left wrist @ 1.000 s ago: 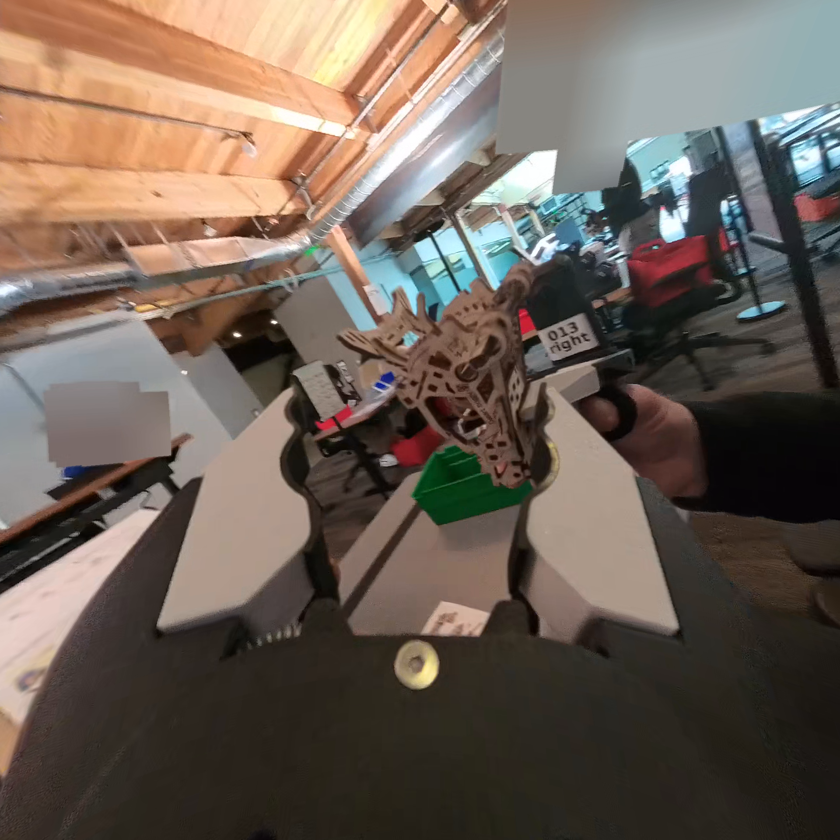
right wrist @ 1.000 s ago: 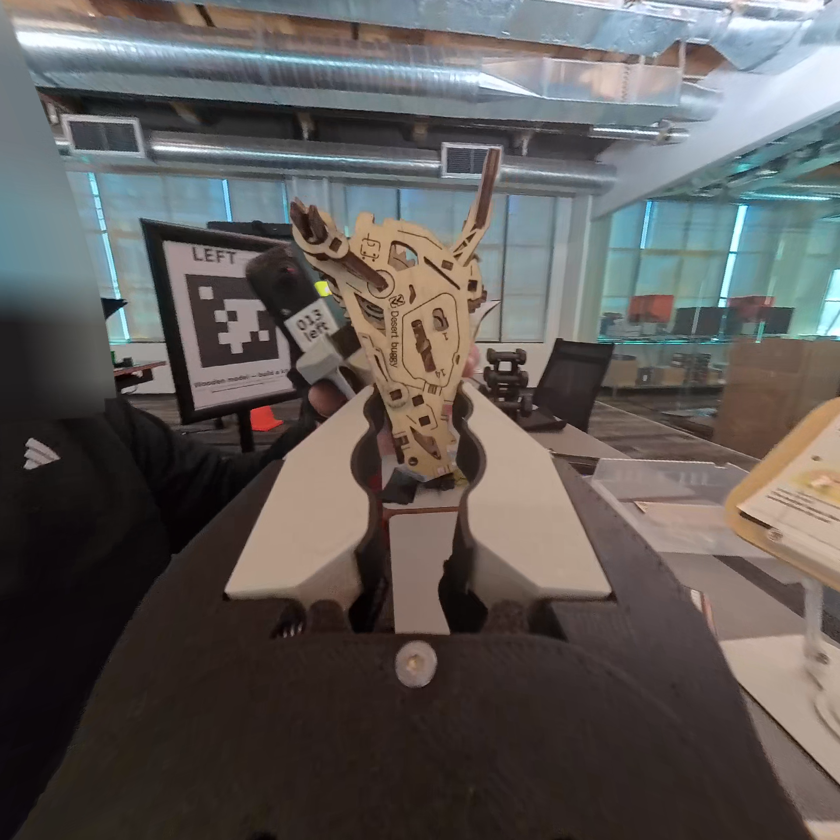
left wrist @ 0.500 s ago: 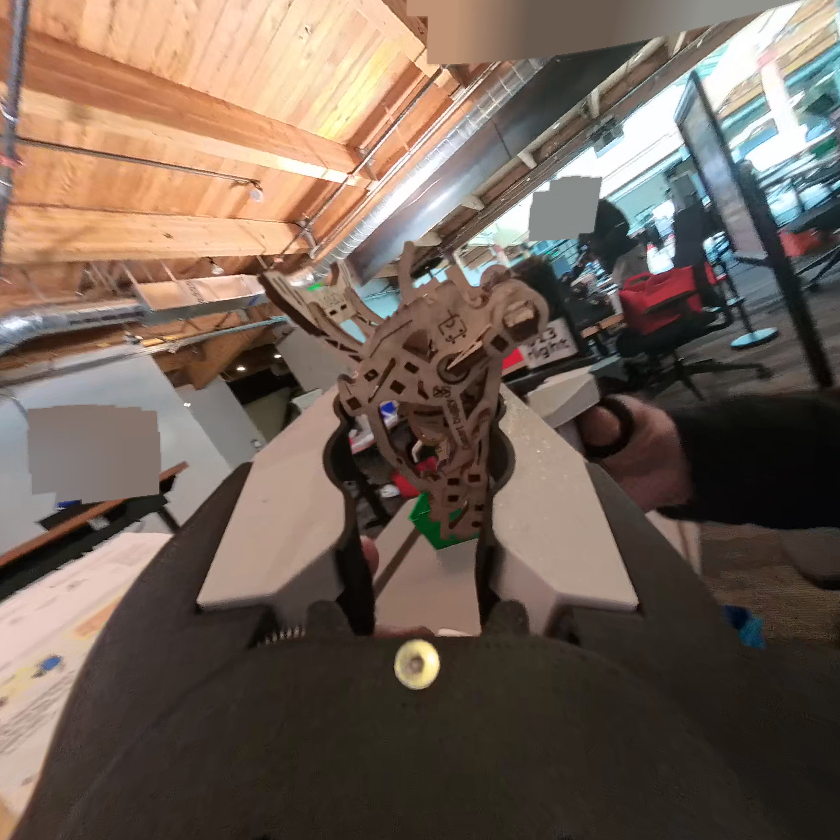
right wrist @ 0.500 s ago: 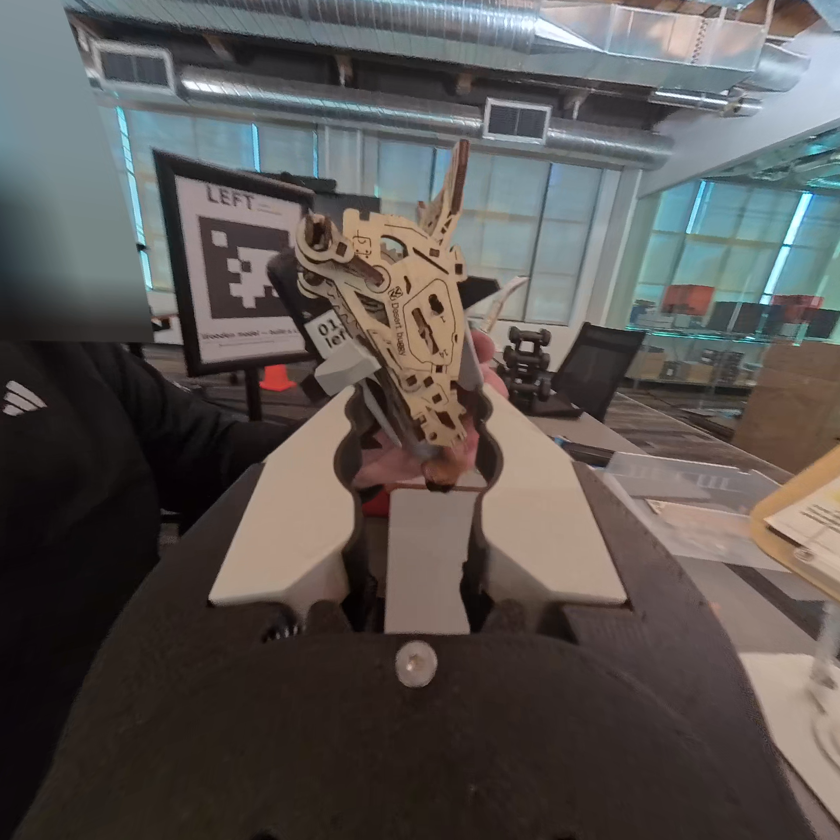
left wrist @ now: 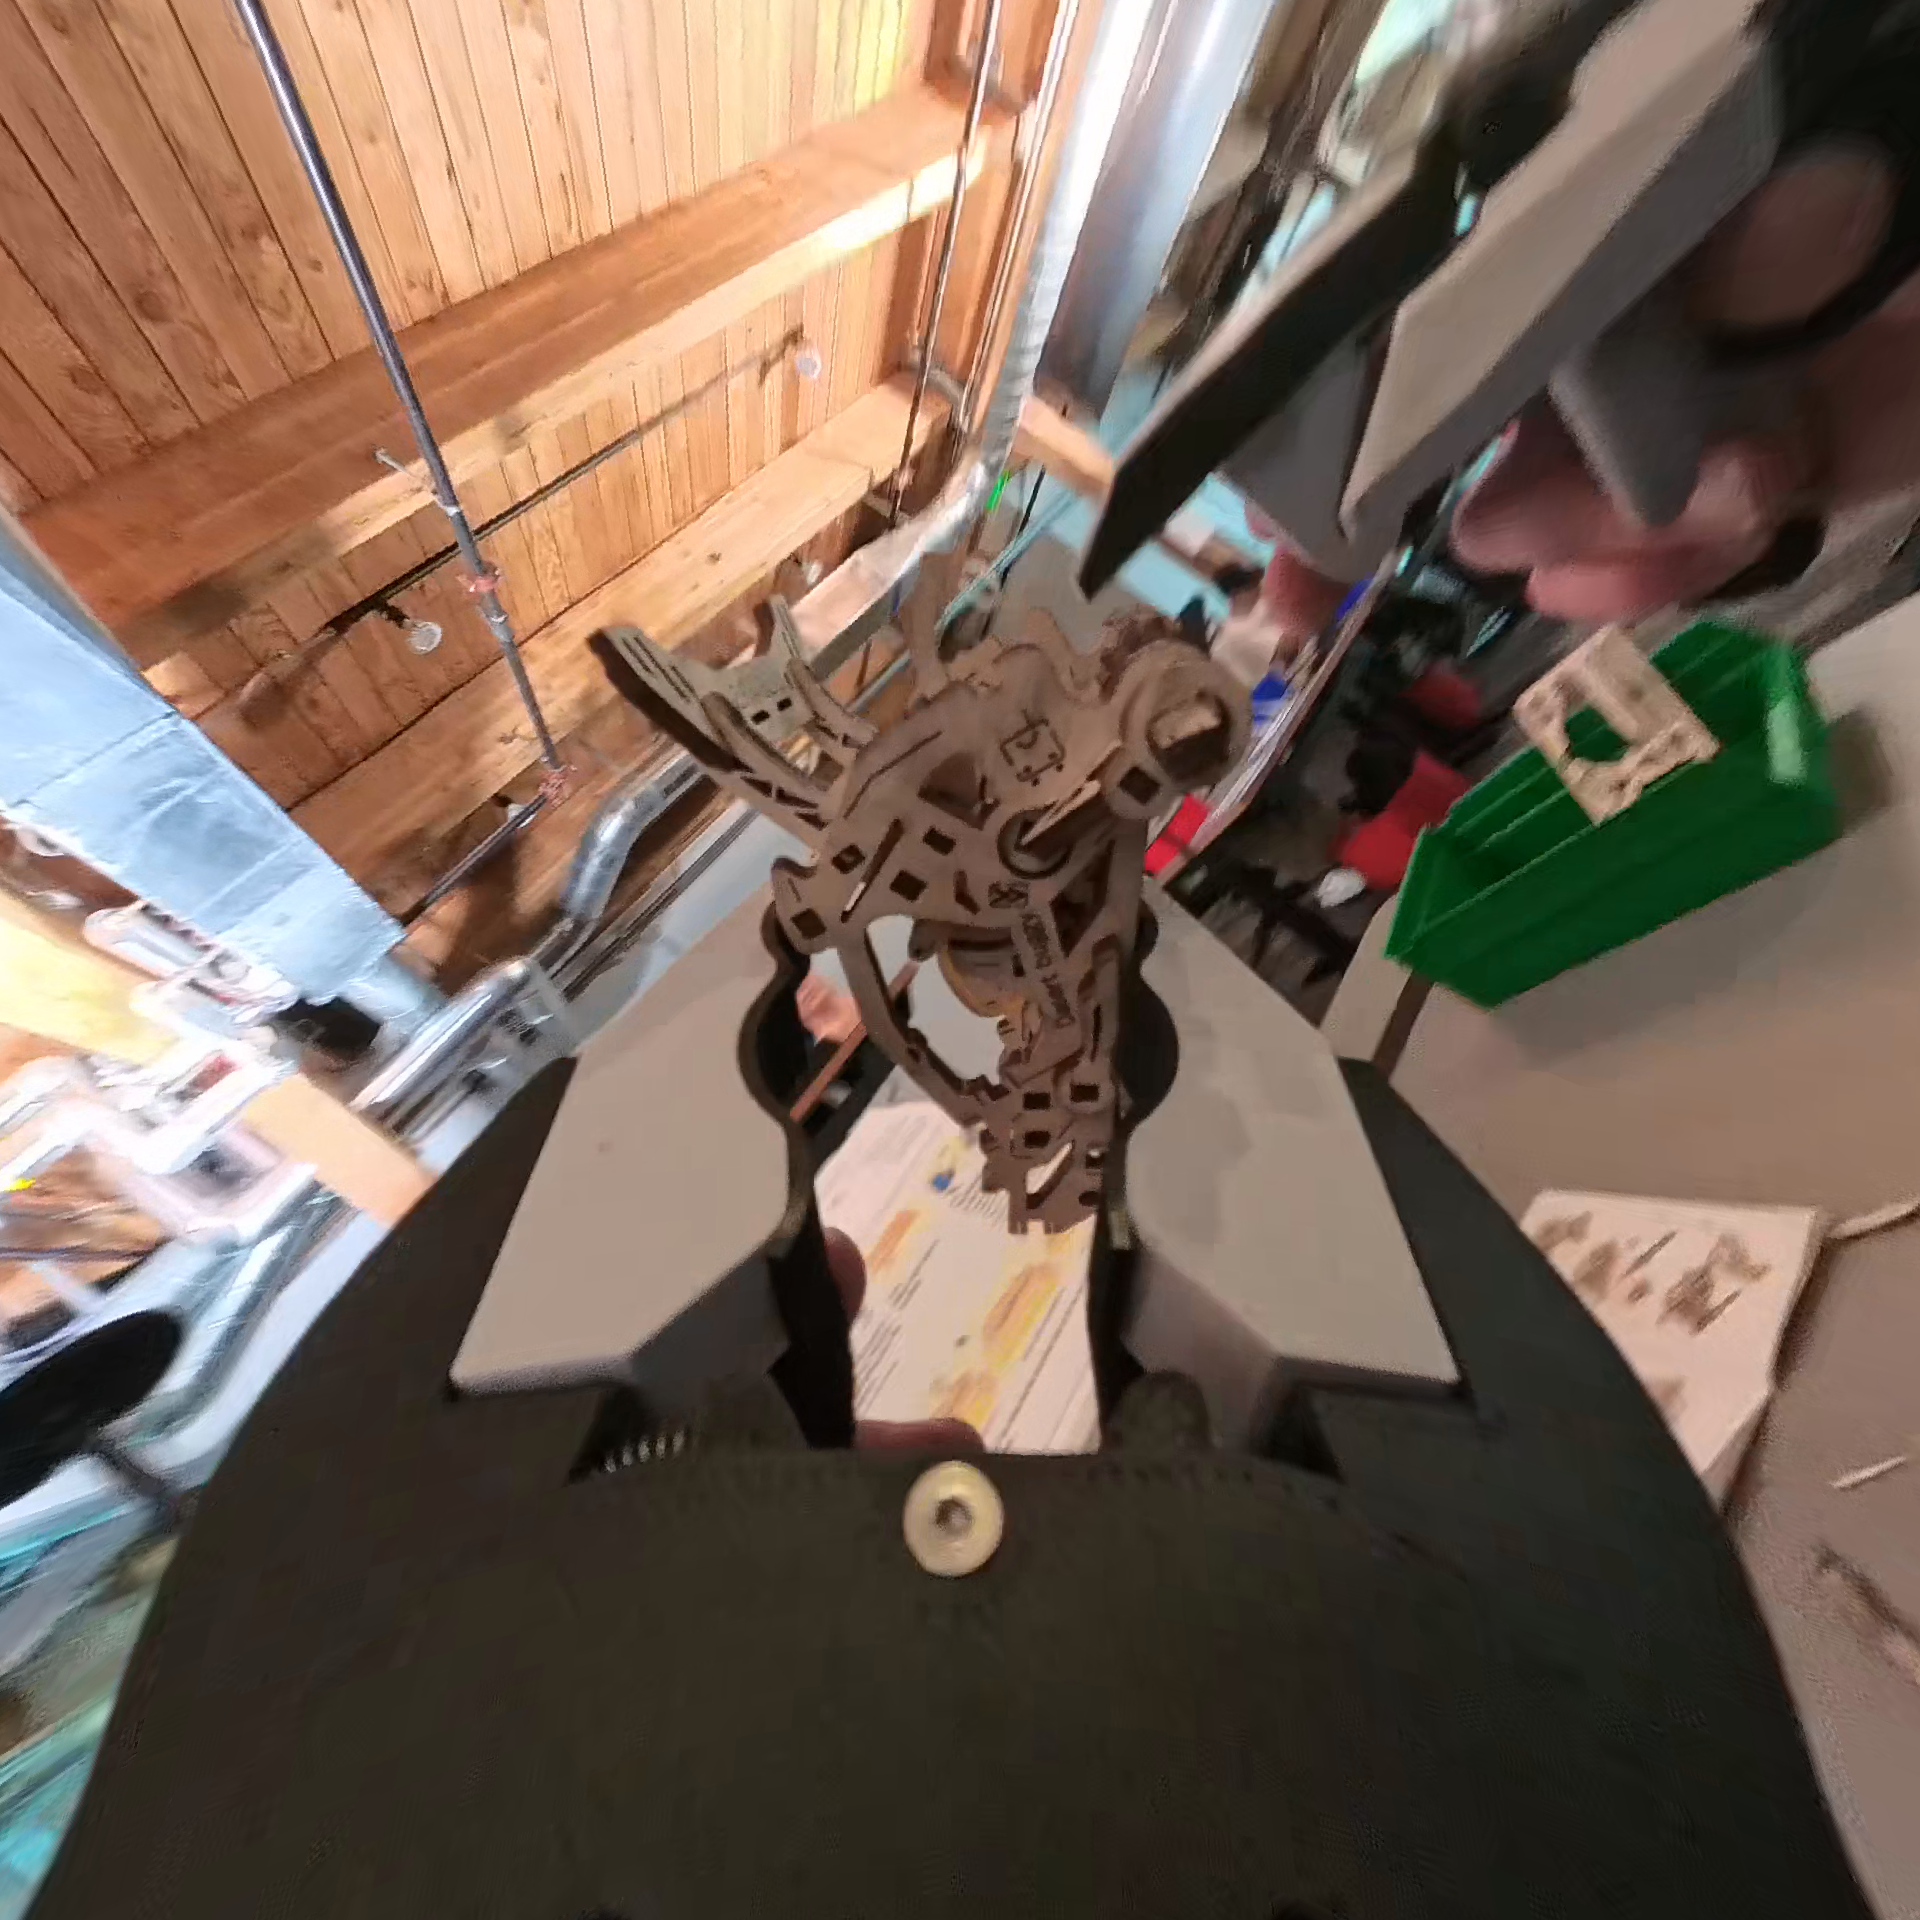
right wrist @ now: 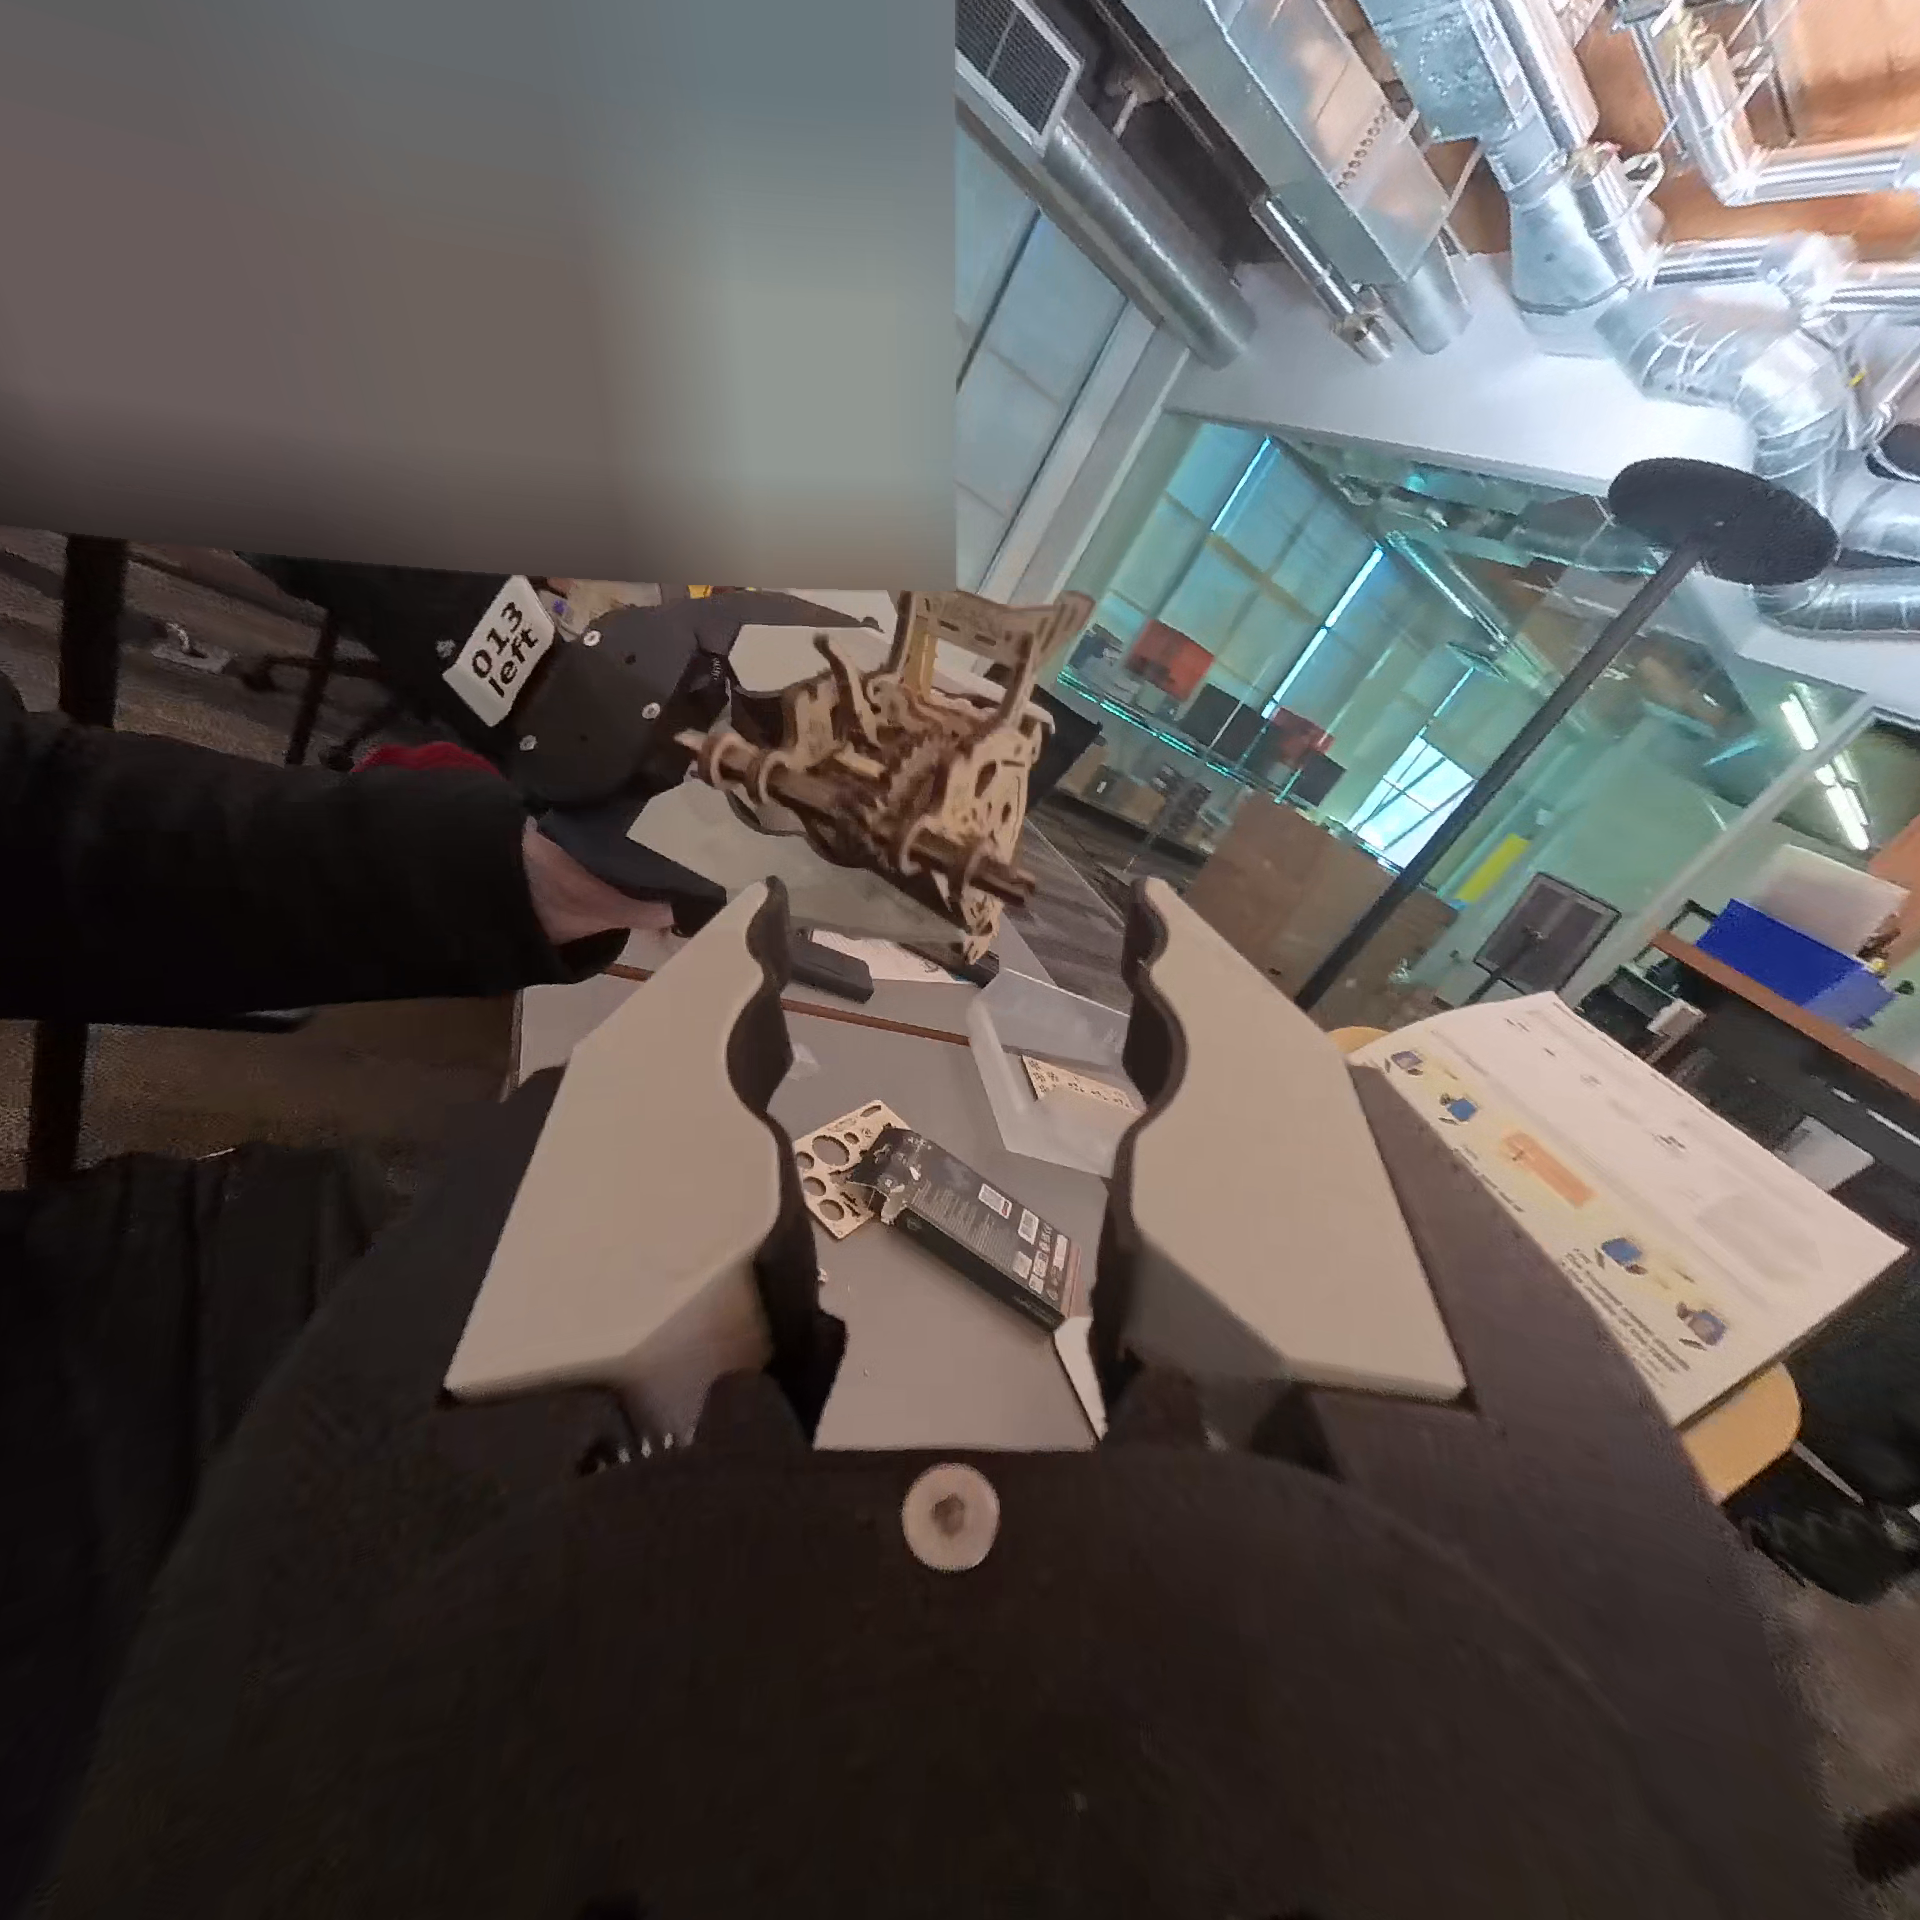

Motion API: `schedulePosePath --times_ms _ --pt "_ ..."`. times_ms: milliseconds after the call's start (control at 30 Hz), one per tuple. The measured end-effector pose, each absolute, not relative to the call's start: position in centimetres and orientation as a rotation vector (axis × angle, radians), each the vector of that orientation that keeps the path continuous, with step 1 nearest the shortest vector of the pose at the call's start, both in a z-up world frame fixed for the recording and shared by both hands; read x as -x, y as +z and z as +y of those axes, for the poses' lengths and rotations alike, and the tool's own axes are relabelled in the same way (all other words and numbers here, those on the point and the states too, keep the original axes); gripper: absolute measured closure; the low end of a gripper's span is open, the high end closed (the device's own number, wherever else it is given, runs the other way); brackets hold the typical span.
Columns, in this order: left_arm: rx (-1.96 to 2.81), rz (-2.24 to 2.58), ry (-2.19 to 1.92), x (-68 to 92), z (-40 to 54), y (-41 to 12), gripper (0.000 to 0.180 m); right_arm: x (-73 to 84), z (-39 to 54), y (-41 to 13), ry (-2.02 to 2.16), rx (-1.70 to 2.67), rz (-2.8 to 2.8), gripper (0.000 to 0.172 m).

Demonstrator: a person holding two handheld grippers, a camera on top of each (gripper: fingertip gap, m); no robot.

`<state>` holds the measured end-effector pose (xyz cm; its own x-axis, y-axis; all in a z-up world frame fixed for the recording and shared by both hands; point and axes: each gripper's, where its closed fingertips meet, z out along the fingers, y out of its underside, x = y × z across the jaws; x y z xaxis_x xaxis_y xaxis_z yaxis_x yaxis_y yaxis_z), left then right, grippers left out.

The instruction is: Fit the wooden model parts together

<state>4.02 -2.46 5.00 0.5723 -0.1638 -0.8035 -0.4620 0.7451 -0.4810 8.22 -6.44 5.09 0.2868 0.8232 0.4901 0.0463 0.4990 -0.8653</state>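
Observation:
The wooden model [left wrist: 997,914], a laser-cut buggy frame with axles and gears, is up in the air. My left gripper [left wrist: 956,966] is shut on it, with a pad on each side of the frame. The right wrist view shows the same: the model [right wrist: 894,769] sticks out of the left gripper [right wrist: 727,748], which a hand holds above the table. My right gripper [right wrist: 956,935] is open with nothing between its fingers and sits back from the model. Its body shows blurred at the top right of the left wrist view [left wrist: 1507,312].
On the grey table [right wrist: 935,1361] lie a black box [right wrist: 977,1226], a punched wooden sheet [right wrist: 842,1164], a clear plastic box [right wrist: 1049,1049] and an instruction sheet [right wrist: 1621,1174]. A green bin [left wrist: 1621,862] holds a wooden sheet [left wrist: 1610,727]. More wooden sheets [left wrist: 1662,1309] lie at the right. The gap from one gripper's tips to the other's is roughly 6 cm.
My right gripper held the model while my left stood open around it. My left gripper shut on it, then my right opened and drew back. The model is now in my left gripper only.

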Motion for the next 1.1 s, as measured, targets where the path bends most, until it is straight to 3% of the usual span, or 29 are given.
schedulePosePath --times_ms 300,467,800,867,900,1100 --pt "0.830 1.064 0.668 -4.7 -1.9 4.4 0.124 -5.6 -5.8 5.3 0.725 1.158 -1.005 0.102" --pt "0.836 1.069 0.794 -4.8 -2.1 4.5 0.125 -5.1 -5.1 3.7 0.815 1.235 -1.025 0.123" --pt "0.937 1.136 0.719 -5.0 -2.3 3.8 0.121 -5.2 -4.7 3.6 1.151 1.245 -0.969 0.126" --pt "0.956 1.152 0.687 -5.0 -2.3 3.5 0.123 -5.3 -4.7 3.6 1.244 1.251 -0.947 0.125" --pt "0.991 1.174 0.671 -4.9 -2.2 3.0 0.136 -5.3 -4.6 3.5 1.263 1.257 -0.952 0.125" --pt "1.048 1.179 0.632 -4.6 -2.0 2.7 0.142 -6.2 -4.2 3.9 1.130 1.213 -0.981 0.124"
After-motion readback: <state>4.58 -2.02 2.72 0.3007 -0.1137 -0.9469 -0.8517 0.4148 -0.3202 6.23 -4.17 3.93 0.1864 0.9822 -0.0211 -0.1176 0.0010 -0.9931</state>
